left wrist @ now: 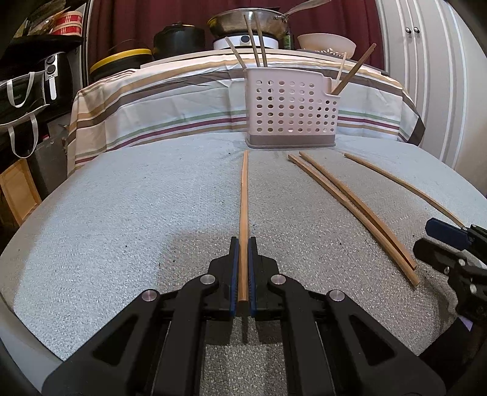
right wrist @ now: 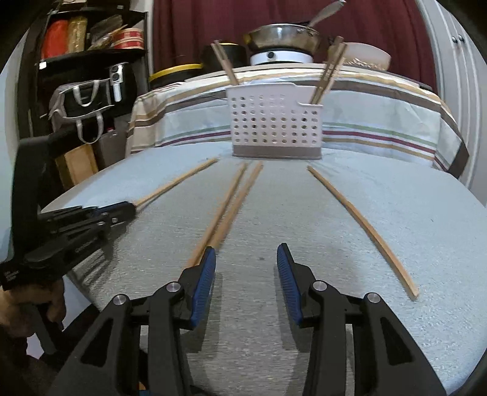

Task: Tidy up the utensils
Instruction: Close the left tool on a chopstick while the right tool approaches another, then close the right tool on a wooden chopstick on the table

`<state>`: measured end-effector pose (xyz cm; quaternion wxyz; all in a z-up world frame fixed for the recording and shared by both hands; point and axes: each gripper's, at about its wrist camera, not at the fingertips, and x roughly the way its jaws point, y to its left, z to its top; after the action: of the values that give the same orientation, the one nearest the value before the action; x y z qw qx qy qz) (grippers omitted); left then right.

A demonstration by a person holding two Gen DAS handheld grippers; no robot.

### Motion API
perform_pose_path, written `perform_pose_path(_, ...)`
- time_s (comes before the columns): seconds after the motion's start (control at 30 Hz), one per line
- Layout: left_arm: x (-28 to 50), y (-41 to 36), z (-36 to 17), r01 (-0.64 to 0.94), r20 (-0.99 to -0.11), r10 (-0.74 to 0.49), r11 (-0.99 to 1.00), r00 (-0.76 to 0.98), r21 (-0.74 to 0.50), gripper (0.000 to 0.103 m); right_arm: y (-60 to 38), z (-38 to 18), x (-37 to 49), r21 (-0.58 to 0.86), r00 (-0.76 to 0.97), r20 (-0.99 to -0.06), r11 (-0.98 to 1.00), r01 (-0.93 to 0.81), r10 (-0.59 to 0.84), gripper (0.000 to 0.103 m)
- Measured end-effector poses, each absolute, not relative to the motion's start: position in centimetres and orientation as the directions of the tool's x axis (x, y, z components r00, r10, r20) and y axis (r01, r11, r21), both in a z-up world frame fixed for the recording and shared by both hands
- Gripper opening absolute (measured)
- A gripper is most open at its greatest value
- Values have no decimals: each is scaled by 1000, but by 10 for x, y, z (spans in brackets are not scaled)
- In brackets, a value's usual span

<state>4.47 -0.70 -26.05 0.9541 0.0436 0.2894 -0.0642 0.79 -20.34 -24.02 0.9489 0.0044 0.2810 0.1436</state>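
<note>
My left gripper (left wrist: 243,241) is shut on a wooden chopstick (left wrist: 244,195) that points straight ahead at the white perforated utensil basket (left wrist: 292,109). Several chopsticks (left wrist: 255,39) stand in that basket. In the right wrist view, my right gripper (right wrist: 246,248) is open above the grey mat with nothing between its fingers. A pair of chopsticks (right wrist: 231,207) lies on the mat, its near ends by my left blue pad (right wrist: 204,280). A single chopstick (right wrist: 365,228) lies to the right. My left gripper (right wrist: 91,219) with its held chopstick (right wrist: 176,182) shows at the left.
Behind the basket a striped cloth (left wrist: 170,103) covers a higher surface bearing a metal pan (left wrist: 249,21), a white bowl (left wrist: 325,44) and black pots. Shelves and a black bag (right wrist: 82,97) stand at the left, and a white cabinet (left wrist: 426,61) at the right. A person's hand (right wrist: 45,304) grips the left handle.
</note>
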Motion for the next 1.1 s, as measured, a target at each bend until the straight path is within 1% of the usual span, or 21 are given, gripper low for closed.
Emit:
perform_pose_path(0.17, 45, -7, -261, 147, -556, -97, 988, 825, 46, 6, -193, -243, 6, 81, 787, -537, 948, -309, 303, 42)
perform_pose_path(0.4, 45, -5, -261, 144, -556, -96, 989, 826, 43, 6, -196, -241, 7, 49, 804, -539, 962, -267, 251, 42)
perform_pose_path(0.47, 45, -5, -261, 142, -556, -94, 989, 826, 44, 6, -198, -241, 7, 71, 800, -539, 961, -267, 262, 42)
perform_pose_path(0.6, 44, -4, -261, 141, -555, -94, 989, 826, 43, 6, -190, -242, 5, 64, 796, -533, 952, -300, 287, 42)
perform_pose_path(0.63, 44, -4, -261, 141, -555, -94, 989, 827, 42, 6, -189, -243, 5, 59, 796, -534, 952, -301, 285, 41)
perform_pose_path(0.67, 45, -4, -261, 141, -556, -94, 989, 826, 42, 6, -188, -244, 5, 57, 794, -537, 952, -302, 284, 32)
perform_pose_path(0.7, 45, -4, -261, 141, -556, -95, 989, 826, 41, 6, -188, -246, 7, 63, 790, -542, 951, -302, 287, 29)
perform_pose_path(0.8, 45, -4, -261, 141, -556, -95, 989, 826, 42, 6, -191, -246, 10, 80, 788, -545, 954, -289, 285, 22)
perform_pose_path(0.87, 45, -4, -261, 141, -556, -95, 989, 826, 41, 6, -193, -246, 10, 92, 789, -544, 955, -281, 285, 10)
perform_pose_path(0.9, 45, -4, -261, 141, -556, -95, 989, 826, 41, 6, -194, -245, 11, 96, 791, -542, 956, -278, 285, 8)
perform_pose_path(1.1, 43, -5, -259, 143, -551, -96, 989, 829, 44, 6, -200, -234, 7, 86, 821, -505, 962, -259, 266, 7)
